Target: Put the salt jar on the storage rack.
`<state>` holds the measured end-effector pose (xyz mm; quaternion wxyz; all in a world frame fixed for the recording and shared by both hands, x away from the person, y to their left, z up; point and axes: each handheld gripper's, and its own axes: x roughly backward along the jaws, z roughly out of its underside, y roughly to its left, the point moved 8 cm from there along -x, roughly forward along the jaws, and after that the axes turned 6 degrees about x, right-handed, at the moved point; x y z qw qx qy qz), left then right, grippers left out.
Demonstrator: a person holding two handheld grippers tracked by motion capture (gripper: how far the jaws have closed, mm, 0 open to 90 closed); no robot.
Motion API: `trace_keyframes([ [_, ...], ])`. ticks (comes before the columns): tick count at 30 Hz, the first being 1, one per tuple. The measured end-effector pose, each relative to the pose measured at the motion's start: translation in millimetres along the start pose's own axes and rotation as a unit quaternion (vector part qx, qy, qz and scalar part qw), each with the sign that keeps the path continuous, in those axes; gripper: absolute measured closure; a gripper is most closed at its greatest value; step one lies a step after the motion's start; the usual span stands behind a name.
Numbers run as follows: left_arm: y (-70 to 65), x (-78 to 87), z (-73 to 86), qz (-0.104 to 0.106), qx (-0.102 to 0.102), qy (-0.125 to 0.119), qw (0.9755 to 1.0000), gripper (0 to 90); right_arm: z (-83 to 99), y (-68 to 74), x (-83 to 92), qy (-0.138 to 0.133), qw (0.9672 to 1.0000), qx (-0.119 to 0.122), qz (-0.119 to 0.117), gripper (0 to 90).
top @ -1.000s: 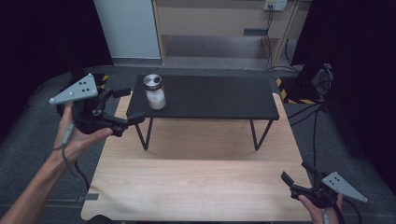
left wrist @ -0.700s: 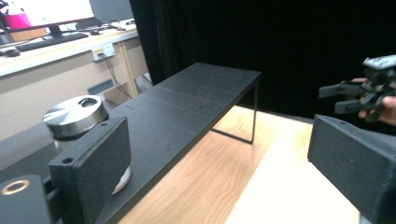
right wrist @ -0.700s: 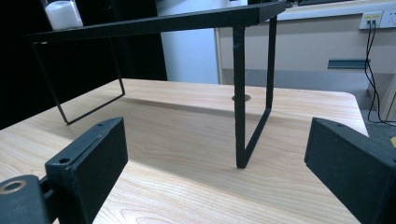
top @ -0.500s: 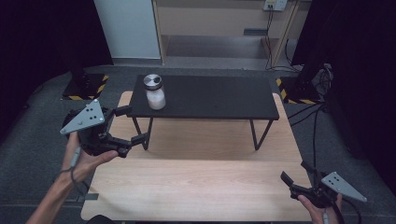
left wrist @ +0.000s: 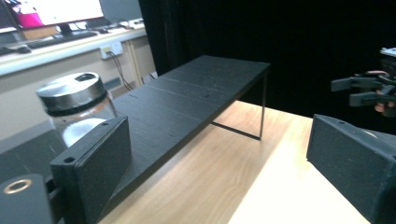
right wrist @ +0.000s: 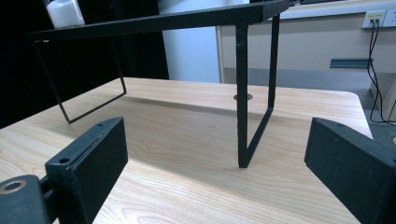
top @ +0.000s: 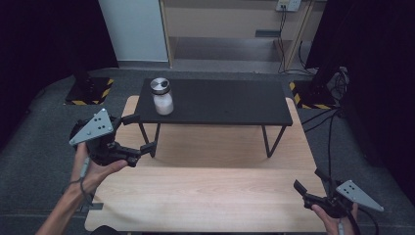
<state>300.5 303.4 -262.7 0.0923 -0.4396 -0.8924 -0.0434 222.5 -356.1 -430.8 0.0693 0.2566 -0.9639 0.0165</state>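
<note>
Tongs on both hands stand released, jaws spread with nothing between them. Left tongs point(top: 139, 133) hover off the table's point(top: 205, 196) nine o'clock edge, angled toward the jar point(top: 161, 96), which stands upright at the ten o'clock end of the black shelf point(top: 230, 103) raised on thin legs over the table. Right tongs point(top: 309, 185) sit low near the five o'clock corner, well apart from the jar.

Judging from this, the risk lies in the approach: the jar stands close to the shelf's end, so a jaw nudging its side before both close could tip it or push it off the edge. A high grip around the metal lid point(left wrist: 71, 92) might also slip, since that surface looks smooth.

Whatever white stuff fills the jar is hard to name; it may be powder or grains. In the left gripper view the near jaw covers the jar's lower part, and in the right gripper view its top is cut off at the frame edge.
</note>
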Motion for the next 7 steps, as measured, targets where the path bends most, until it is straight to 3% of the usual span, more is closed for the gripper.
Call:
trace_keyframes([
  [7,0.0,-1.8,-1.0,0.004,0.002,0.001,1.0000,5.9,0.1,-0.4,-0.3,0.000,1.0000,-0.001,0.000,5.8],
])
